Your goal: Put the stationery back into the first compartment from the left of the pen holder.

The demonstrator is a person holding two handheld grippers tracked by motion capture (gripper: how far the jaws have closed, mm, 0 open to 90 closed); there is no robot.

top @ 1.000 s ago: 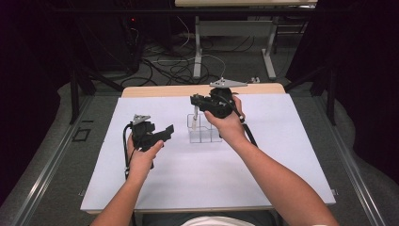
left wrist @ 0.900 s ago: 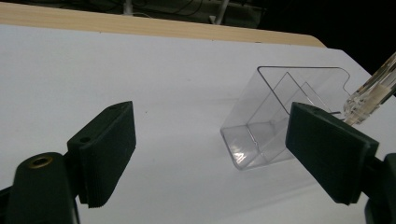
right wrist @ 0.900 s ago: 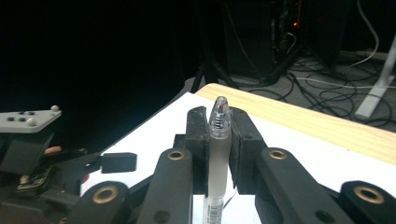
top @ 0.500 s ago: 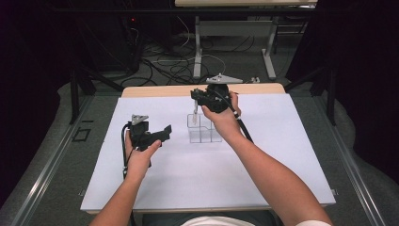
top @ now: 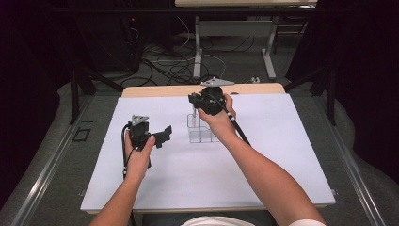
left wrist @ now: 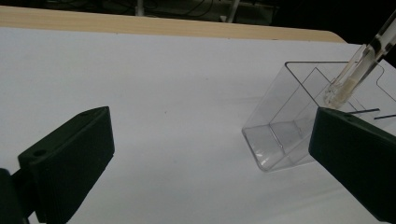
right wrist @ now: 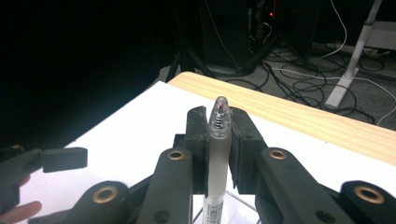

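Left gripper [top: 162, 135] left of the clear holder [top: 201, 133], jaws wide, holding nothing; better kept clear or used to brace holder's near wall. Right gripper [right wrist: 218, 140] above holder, clamped on the pen [right wrist: 217, 154], pen upright, lower end at holder's left compartment. Lower straight, release only once seated.

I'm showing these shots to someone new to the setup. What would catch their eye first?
Most striking is the pen, clamped upright in the right claw, its lower end reaching into a clear plastic holder near the middle of the white table. To the left, the left claw is open and holds nothing, pointing toward the holder.
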